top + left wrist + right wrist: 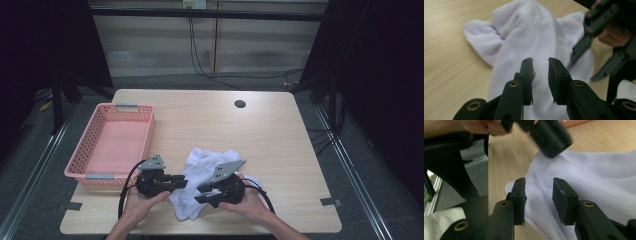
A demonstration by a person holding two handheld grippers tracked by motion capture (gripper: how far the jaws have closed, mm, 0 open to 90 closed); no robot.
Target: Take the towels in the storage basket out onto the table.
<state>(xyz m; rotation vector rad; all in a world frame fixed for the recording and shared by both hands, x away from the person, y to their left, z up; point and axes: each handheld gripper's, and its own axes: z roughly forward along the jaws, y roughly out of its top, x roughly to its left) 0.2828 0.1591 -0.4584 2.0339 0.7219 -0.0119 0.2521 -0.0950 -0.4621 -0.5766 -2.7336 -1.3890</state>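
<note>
Pink slotted plastic basket [142, 131] at the left edge of the pale wooden table [270, 135], nothing inside. Crumpled white fleece cloth [205, 165] on the tabletop just right of it, outside. Left gripper [181, 183] and right gripper [201, 195] over the cloth, jaws apart, gripping nothing.

1. Light wooden table [280, 145], rounded corners, a dark round hole [240, 104] near its far edge.
2. Pink basket [90, 150] sits at the left edge.
3. White towel [202, 165] lies crumpled near the front, right of the basket.
</note>
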